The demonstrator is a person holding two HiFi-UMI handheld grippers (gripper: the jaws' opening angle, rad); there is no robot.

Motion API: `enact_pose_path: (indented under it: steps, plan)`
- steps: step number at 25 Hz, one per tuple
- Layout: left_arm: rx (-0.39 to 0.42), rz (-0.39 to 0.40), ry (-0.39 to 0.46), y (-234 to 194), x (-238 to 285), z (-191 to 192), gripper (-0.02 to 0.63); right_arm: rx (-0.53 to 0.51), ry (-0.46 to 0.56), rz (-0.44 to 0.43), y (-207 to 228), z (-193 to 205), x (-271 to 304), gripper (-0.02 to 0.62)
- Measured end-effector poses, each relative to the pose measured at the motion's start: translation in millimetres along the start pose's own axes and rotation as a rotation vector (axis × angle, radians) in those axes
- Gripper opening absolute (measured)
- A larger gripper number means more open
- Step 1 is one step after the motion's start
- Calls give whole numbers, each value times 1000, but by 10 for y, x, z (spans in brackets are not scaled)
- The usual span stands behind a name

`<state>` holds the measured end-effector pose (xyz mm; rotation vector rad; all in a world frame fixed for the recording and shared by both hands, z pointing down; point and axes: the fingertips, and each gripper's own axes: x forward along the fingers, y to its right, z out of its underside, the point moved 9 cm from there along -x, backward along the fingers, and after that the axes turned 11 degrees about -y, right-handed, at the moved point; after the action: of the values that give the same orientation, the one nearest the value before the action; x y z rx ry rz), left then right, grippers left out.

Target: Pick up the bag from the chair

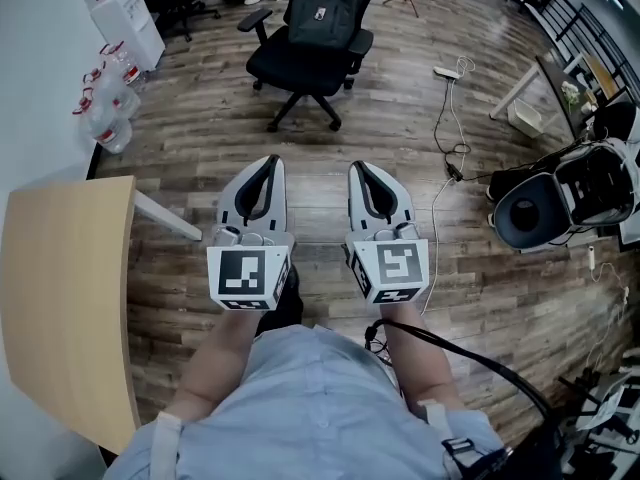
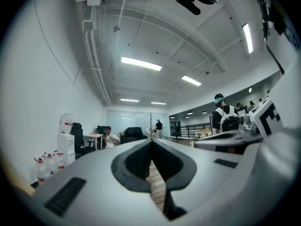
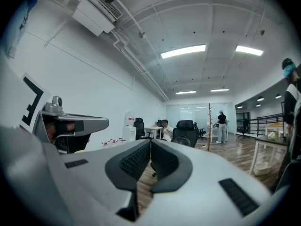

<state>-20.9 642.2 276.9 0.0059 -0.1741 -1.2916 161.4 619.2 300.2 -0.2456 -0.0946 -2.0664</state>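
the dark bag sits upright on the seat of the black office chair, leaning against its backrest, farther off on the wooden floor. the left gripper and the right gripper are held side by side, pointing toward the chair (well apart from it). both have their jaws pressed together with nothing between them. a light wooden table stands at the left.

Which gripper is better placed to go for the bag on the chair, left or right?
Right, narrowly. The bag on the chair lies ahead, about between the two; the right gripper lines up slightly closer than the left gripper. Both are shut and empty, so either must open first.
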Motion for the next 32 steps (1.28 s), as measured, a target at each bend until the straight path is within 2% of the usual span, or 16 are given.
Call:
enact_pose_path:
  steps: [6, 13, 20, 26, 32]
  plan:
    - [11, 33, 34, -592, 672, -238, 2, -30, 13, 27, 67, -427, 832, 3]
    - [17, 60, 69, -1161, 1200, -442, 2, -52, 31, 69, 62, -785, 1443, 3]
    - [-2, 66, 42, -1394, 1539, -363, 2, -67, 1, 62, 130, -880, 1896, 3]
    - [-5, 32, 16, -1611, 1819, -228, 2, -47, 2, 41, 239, -837, 2331, 3]
    - [19, 27, -17, -1731, 2450, -247, 2, -20, -21, 26, 599, -815, 2930, 3]
